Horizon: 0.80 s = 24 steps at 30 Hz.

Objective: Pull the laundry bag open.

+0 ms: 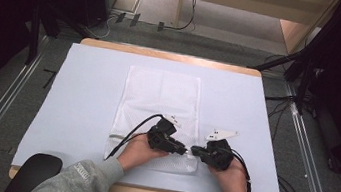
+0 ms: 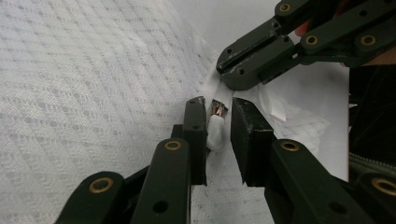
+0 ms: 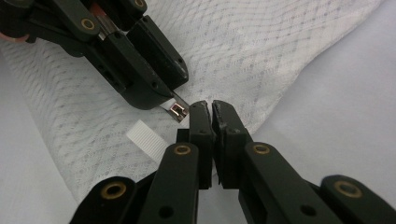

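A white mesh bag (image 1: 160, 102) lay mid-table (image 1: 83, 94). At its 5 o'clock corner, the left gripper (image 2: 219, 122) clasped the zipper pull (image 2: 217, 110); the right gripper (image 3: 210, 109) pinched the fabric.

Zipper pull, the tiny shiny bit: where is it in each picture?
High view: too small to see; look where the left gripper and right gripper meet.
Left gripper view: the zipper pull is at the centre, between that gripper's jaws.
Right gripper view: just left of centre, sticking out of the left gripper.
Shared landmark: the white mesh bag.
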Each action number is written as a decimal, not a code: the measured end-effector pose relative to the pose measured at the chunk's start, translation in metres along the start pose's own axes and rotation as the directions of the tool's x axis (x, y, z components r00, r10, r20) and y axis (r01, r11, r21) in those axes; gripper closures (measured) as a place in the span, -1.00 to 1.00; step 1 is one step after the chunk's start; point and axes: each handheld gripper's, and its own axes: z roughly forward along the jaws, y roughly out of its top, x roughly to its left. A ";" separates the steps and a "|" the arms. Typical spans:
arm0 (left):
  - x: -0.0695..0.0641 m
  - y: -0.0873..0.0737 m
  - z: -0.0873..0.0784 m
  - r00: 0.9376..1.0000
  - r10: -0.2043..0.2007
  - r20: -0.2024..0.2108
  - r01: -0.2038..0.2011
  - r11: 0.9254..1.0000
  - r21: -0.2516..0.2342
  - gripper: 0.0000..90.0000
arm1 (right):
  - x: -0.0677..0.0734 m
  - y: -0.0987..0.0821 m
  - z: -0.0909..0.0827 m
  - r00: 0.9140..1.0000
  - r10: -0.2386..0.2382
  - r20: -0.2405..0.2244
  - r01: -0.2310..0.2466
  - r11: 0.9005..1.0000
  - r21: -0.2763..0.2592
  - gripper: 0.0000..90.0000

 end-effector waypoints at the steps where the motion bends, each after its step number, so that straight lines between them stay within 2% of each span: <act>1: 0.000 0.000 0.000 1.000 0.001 0.003 -0.001 1.000 0.005 0.73 | 0.000 0.000 0.000 1.000 -0.001 0.001 0.001 1.000 0.001 0.96; 4: 0.001 -0.001 -0.003 0.999 -0.018 0.029 0.017 1.000 0.018 0.75 | 0.000 0.000 0.000 1.000 0.000 -0.001 0.000 1.000 0.000 0.96; 10: 0.002 -0.002 0.001 0.998 -0.041 0.051 0.041 0.999 -0.003 0.77 | 0.000 0.000 0.000 1.000 -0.001 -0.001 0.001 1.000 0.001 0.96; 14: -0.001 -0.001 0.004 0.999 -0.022 0.042 0.022 1.000 -0.001 0.79 | 0.000 0.000 0.000 1.000 -0.001 0.001 0.001 1.000 0.002 0.96; 17: 0.000 -0.001 0.005 1.000 -0.007 0.024 0.007 1.000 0.002 0.91 | 0.001 0.000 0.000 1.000 -0.001 0.003 0.001 1.000 0.002 0.96; 19: 0.001 -0.001 0.005 0.999 -0.021 0.036 0.021 1.000 0.001 0.93 | 0.001 0.000 0.000 1.000 0.000 0.004 0.000 1.000 0.001 0.96; 21: 0.001 -0.001 0.005 0.999 -0.010 0.032 0.010 1.000 0.002 0.94 | 0.001 0.000 0.000 1.000 -0.001 0.005 0.001 1.000 0.000 0.96; 24: 0.001 -0.001 0.005 0.999 -0.023 0.039 0.023 1.000 0.005 0.95 | 0.001 0.000 0.000 1.000 -0.005 0.006 0.005 1.000 0.000 0.96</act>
